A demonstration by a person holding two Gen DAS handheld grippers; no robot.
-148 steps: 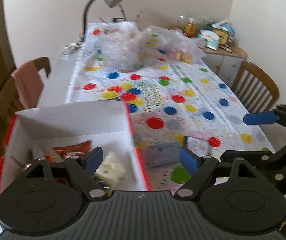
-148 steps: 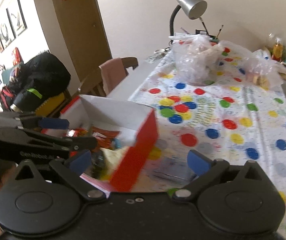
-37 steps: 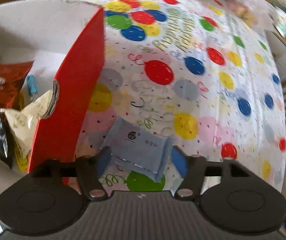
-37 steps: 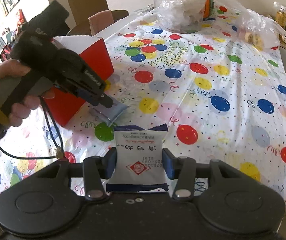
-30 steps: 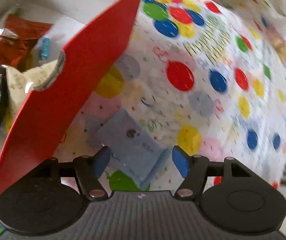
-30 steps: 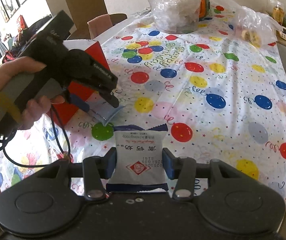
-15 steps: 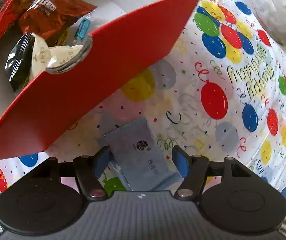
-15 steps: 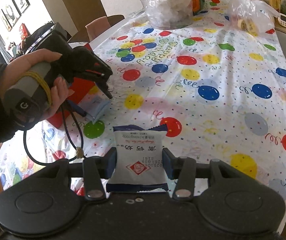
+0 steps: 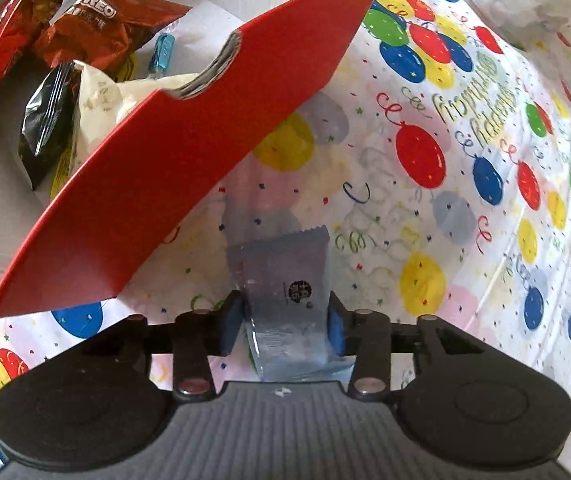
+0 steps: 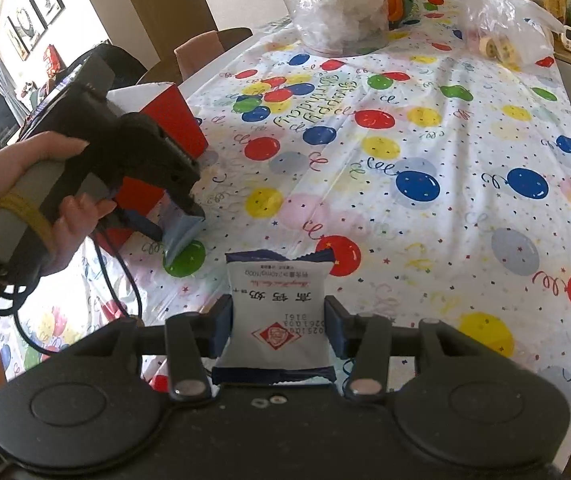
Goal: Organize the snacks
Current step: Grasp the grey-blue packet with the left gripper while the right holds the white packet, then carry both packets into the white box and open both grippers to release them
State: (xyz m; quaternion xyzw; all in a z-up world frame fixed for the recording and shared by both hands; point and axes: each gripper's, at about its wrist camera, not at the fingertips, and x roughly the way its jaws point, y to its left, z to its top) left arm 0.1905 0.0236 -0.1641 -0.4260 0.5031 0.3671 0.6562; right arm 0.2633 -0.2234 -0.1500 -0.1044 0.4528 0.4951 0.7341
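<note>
Blue-grey packet, half a second ago lying flat between spread fingers, is now pinched by the left gripper just beside the red box wall. So pickup looks done; boxing comes next. Right gripper stays clamped narrow on the white packet, over the balloon tablecloth.

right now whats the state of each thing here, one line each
left gripper: fingers shut on the blue packet
blue packet: gripped, beside the box, lifted or not cannot tell
right gripper: fingers shut on the white packet
white packet: held upright above the tablecloth
red box: open on top, snacks inside
Oreo bag: lying in the box
clear tub: standing at the table's far end, plastic bags inside
</note>
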